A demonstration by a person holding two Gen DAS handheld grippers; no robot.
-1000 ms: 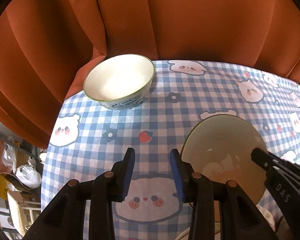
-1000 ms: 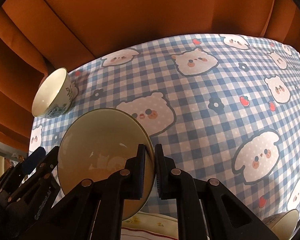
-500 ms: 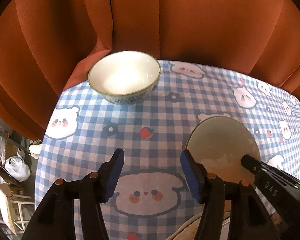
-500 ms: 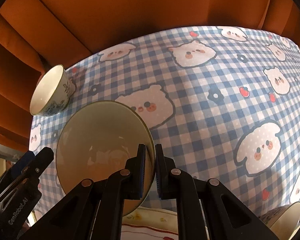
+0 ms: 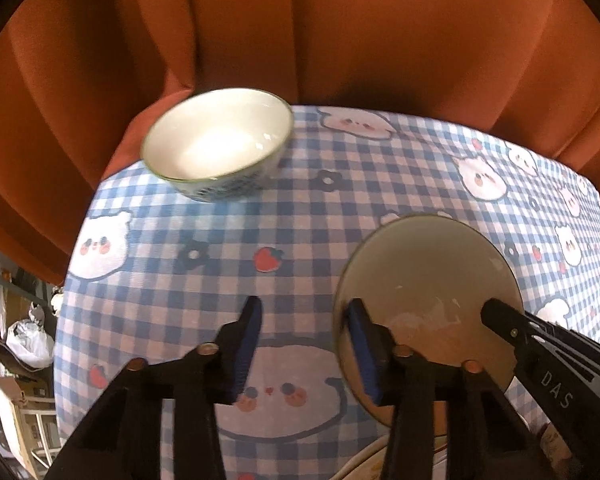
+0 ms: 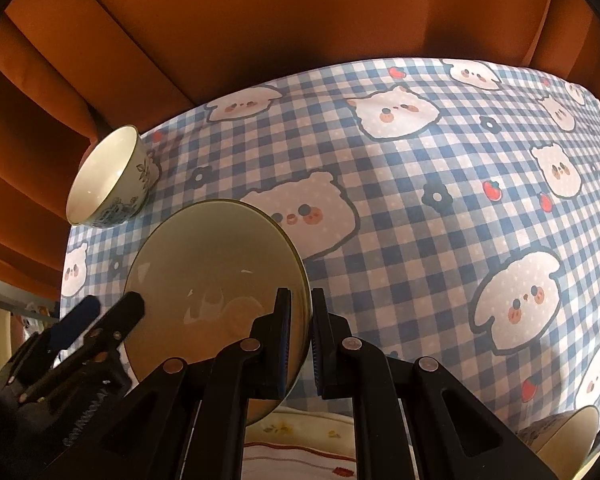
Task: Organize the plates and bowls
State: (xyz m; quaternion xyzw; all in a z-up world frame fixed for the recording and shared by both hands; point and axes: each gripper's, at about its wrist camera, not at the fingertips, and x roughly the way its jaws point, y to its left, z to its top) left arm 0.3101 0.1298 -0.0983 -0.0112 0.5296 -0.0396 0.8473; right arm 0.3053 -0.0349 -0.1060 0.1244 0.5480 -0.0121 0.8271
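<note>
My right gripper (image 6: 300, 336) pinches the rim of a tilted bowl (image 6: 216, 280) above the surface (image 6: 420, 240); my left gripper (image 5: 304, 344) gapes empty. Glazed, stiff, probably slick and breakable; rim's the sensible hold.

The right gripper (image 6: 299, 336) covers the lower right rim of the held bowl (image 6: 204, 280); below that bowl a white plate (image 6: 300, 428) is mostly hidden by the gripper arms and cut by the bottom edge; right of the plate, a second bowl (image 6: 568, 428) is cropped at the corner.
</note>
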